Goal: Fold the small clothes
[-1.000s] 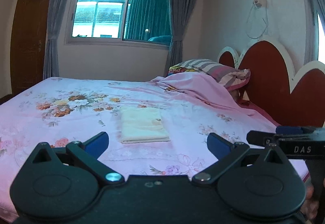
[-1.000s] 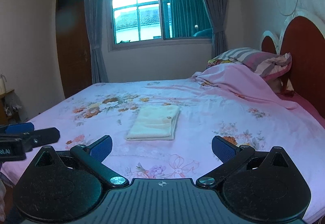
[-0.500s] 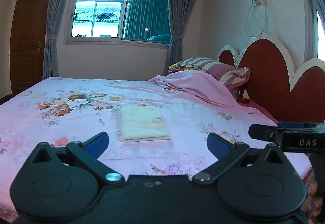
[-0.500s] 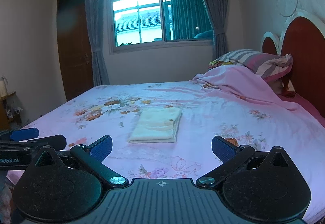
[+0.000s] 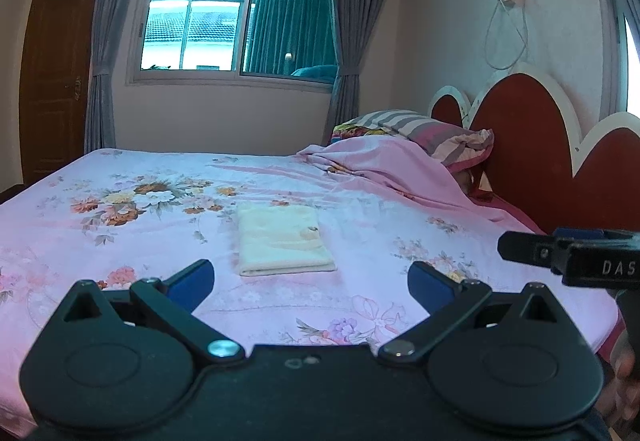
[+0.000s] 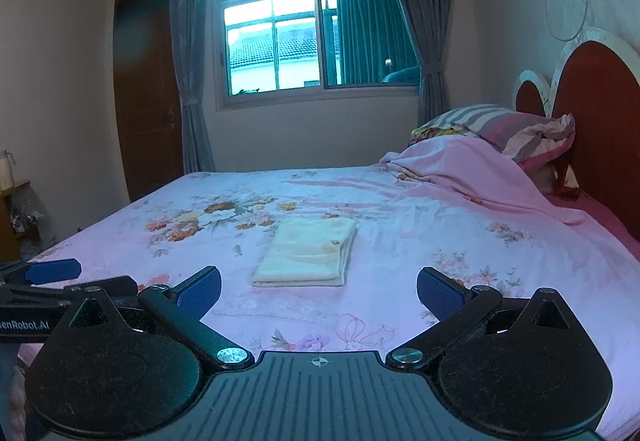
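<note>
A pale yellow garment (image 5: pixel 282 239) lies folded into a neat rectangle on the pink floral bed sheet (image 5: pixel 120 241); it also shows in the right wrist view (image 6: pixel 308 254). My left gripper (image 5: pixel 310 287) is open and empty, held back from the garment near the bed's front edge. My right gripper (image 6: pixel 319 291) is open and empty, also well short of the garment. Each gripper shows at the edge of the other's view, the right one (image 5: pixel 568 255) and the left one (image 6: pixel 52 275).
A rumpled pink blanket (image 5: pixel 380 169) and striped pillows (image 5: pixel 424 131) lie at the red headboard (image 5: pixel 532 145) on the right. A window with grey curtains (image 5: pixel 240 13) and a brown door (image 5: pixel 56 61) are behind the bed. A side table (image 6: pixel 12 209) stands far left.
Both grippers have drawn back and up slightly from the bed. The folded garment has not moved.
</note>
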A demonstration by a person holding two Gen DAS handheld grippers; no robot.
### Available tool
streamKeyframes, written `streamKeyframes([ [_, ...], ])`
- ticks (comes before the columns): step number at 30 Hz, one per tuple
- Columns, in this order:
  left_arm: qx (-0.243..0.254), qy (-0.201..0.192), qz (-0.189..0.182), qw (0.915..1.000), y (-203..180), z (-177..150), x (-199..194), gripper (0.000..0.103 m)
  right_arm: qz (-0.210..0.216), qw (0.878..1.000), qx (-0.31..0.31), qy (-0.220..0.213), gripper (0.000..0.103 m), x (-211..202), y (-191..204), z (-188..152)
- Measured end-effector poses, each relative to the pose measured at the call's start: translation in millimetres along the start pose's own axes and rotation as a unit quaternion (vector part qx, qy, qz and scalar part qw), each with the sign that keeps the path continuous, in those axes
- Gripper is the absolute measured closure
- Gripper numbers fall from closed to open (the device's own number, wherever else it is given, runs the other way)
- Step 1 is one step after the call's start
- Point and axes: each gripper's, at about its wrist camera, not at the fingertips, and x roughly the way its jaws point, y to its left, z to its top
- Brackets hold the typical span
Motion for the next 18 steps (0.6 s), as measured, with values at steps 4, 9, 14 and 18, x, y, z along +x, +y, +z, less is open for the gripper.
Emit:
streamKeyframes([
  [4, -0.001, -0.003, 0.001, 1.0000, 0.8, 0.5, -0.3, 0.001, 0.002, 1.000, 0.001, -0.001, 0.000, -2.1, 1.2, 0.7],
  [9, -0.002, -0.006, -0.001, 1.0000, 1.9, 1.4, -0.7, 0.001, 0.002, 1.000, 0.000, -0.001, 0.000, -3.1, 0.5, 0.4],
  [14, 0.003, -0.005, -0.003, 1.0000, 0.3, 0.5, -1.5, 0.001, 0.001, 1.000, 0.000, -0.005, 0.000, -3.2, -2.8, 2.2],
  [18, 0.004, -0.008, -0.005, 0.9999, 1.2, 0.6, -1.6, 0.002, 0.001, 1.000, 0.000, -0.001, 0.000, -1.8, -3.1, 0.8],
])
